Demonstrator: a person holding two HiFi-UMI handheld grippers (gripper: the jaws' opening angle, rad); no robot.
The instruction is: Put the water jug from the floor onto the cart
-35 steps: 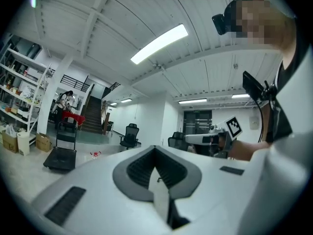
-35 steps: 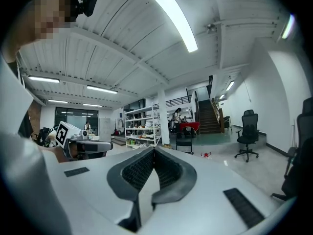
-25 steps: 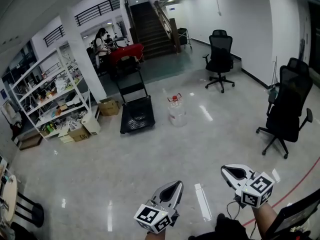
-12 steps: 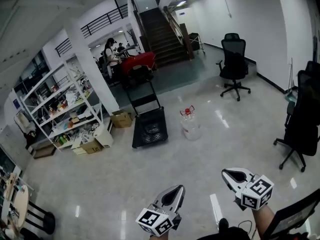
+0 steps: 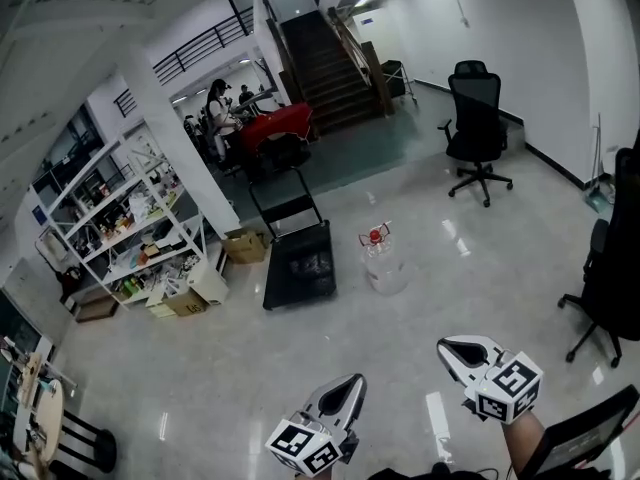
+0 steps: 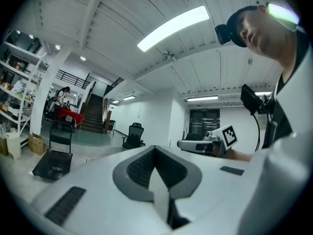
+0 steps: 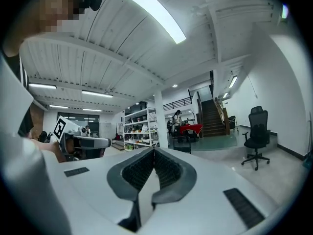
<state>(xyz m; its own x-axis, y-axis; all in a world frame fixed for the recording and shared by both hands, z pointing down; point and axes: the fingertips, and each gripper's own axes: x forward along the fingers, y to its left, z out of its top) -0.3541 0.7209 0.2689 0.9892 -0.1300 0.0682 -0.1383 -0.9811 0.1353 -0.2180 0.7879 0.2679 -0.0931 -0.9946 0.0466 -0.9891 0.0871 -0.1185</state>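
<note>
A clear water jug (image 5: 383,260) with a red cap stands upright on the pale floor in the head view. Just to its left lies a black flat cart (image 5: 298,271) with its handle raised; the cart (image 6: 51,164) also shows at the left in the left gripper view. Both grippers are held near the bottom of the head view, far short of the jug. My left gripper (image 5: 352,380) is shut and holds nothing. My right gripper (image 5: 444,346) is shut and empty too. In each gripper view the jaws meet tip to tip (image 6: 155,148) (image 7: 153,151).
White shelves (image 5: 120,228) with boxes line the left wall, cardboard boxes (image 5: 245,244) at their foot. Black office chairs stand at the back right (image 5: 479,126) and right edge (image 5: 620,268). A staircase (image 5: 320,63) rises behind. A person (image 5: 220,118) stands by a red-covered table (image 5: 275,126).
The whole scene has slid down and nearer in the head view: jug and cart appear larger and closer. Both grippers stay shut at the bottom of the picture.
</note>
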